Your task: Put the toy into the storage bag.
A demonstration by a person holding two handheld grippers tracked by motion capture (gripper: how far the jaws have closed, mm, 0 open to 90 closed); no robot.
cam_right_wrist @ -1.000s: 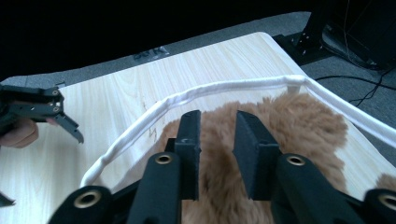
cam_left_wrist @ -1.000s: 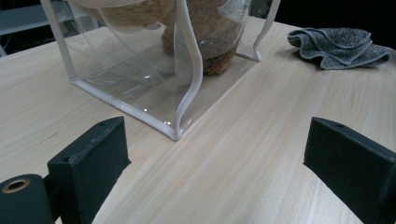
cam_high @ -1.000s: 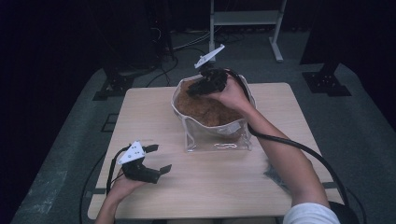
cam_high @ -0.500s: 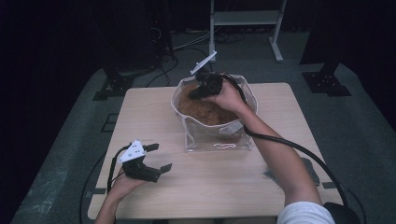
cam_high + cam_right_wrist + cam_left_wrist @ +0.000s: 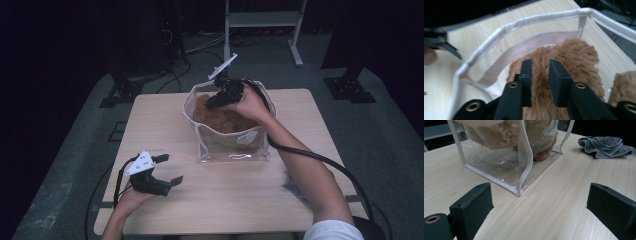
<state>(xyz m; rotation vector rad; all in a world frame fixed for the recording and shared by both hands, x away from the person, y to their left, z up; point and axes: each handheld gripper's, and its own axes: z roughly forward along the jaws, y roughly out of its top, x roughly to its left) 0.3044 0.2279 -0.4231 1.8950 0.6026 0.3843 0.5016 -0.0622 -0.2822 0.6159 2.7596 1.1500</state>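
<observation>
Work in hand: I am packing a plush toy point(image 5: 564, 60) into a clear bag point(image 5: 227, 147) on the tabletop point(image 5: 165, 125).
Done: the toy sits inside the bag, most of it below the rim, by my judgement.
Left: I judge that I have yet to press the fur down, lift my right tongs out and close the bag's top.
Right tongs point(image 5: 218, 100): they reach down into the bag's open mouth; the jaws have just been opening again and stand a narrow gap apart, with brown fur between them. I cannot tell whether the pads press on the fur or merely rest in it.
Left tongs point(image 5: 167, 172): wide open, holding nothing, low over the tabletop near its front left, well apart from the bag.
Toy: brown, shaggy, soft; it bulges against the bag's walls.
Bag: see-through plastic with white piping and a beige webbing handle point(image 5: 524, 53), standing upright at the middle of the tabletop.
Cloth point(image 5: 605, 146): grey, crumpled, lying to the right of the bag.
</observation>
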